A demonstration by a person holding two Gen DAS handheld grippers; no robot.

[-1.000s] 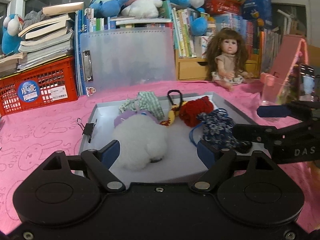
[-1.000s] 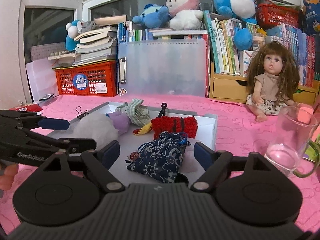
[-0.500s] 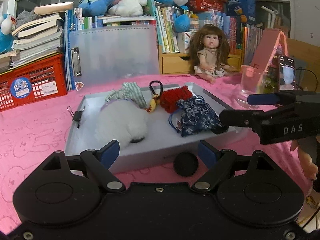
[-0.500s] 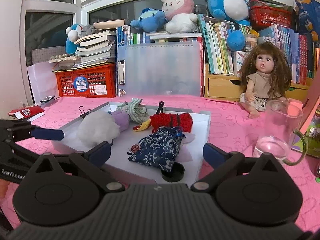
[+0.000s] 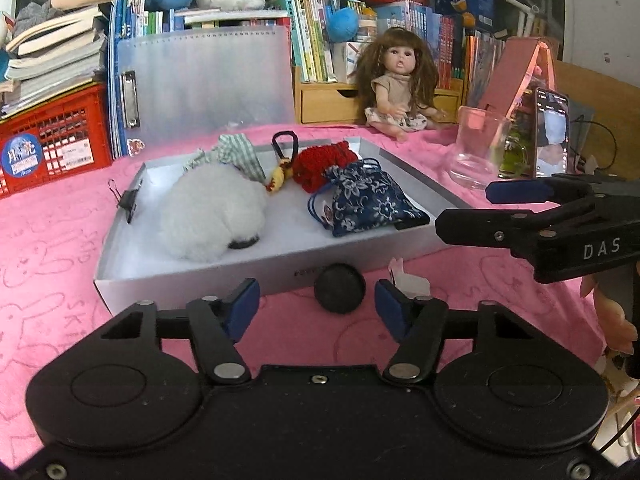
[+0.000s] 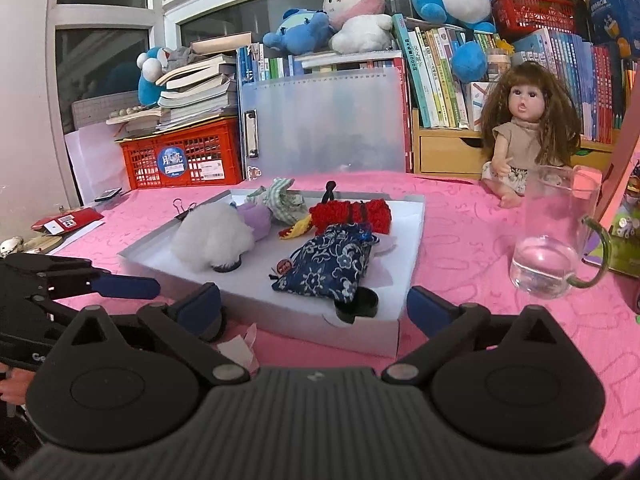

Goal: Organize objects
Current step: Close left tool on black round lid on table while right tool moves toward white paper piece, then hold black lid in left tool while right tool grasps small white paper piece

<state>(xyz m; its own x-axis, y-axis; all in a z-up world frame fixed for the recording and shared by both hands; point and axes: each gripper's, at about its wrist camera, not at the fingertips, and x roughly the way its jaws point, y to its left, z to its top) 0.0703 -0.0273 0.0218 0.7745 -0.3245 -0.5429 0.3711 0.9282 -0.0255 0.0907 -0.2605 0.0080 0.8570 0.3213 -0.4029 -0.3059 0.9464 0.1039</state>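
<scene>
A shallow white box (image 5: 256, 268) (image 6: 280, 320) lies on the pink cloth. It holds a white fluffy toy (image 5: 212, 216) (image 6: 212, 240), a blue floral pouch (image 5: 368, 200) (image 6: 328, 264), a red knitted pouch (image 5: 324, 162) (image 6: 352, 212), a checked cloth (image 5: 236, 154) and a black round piece (image 6: 358, 304). A black disc (image 5: 339, 288) and a small white rabbit figure (image 5: 408, 280) lie in front of the box. My left gripper (image 5: 316, 306) is open and empty, just before the disc. My right gripper (image 6: 312, 304) is open and empty at the box's near corner.
A glass mug (image 5: 476, 148) (image 6: 556, 236) stands right of the box. A doll (image 5: 396, 84) (image 6: 524, 132) sits behind it. A red crate (image 5: 52, 140), a clear folder (image 5: 208, 84), books and plush toys line the back. A binder clip (image 5: 128, 200) grips the box's left wall.
Both grippers have pulled back from over the box toward me. The black disc and the white rabbit figure in front of the box have come into view.
</scene>
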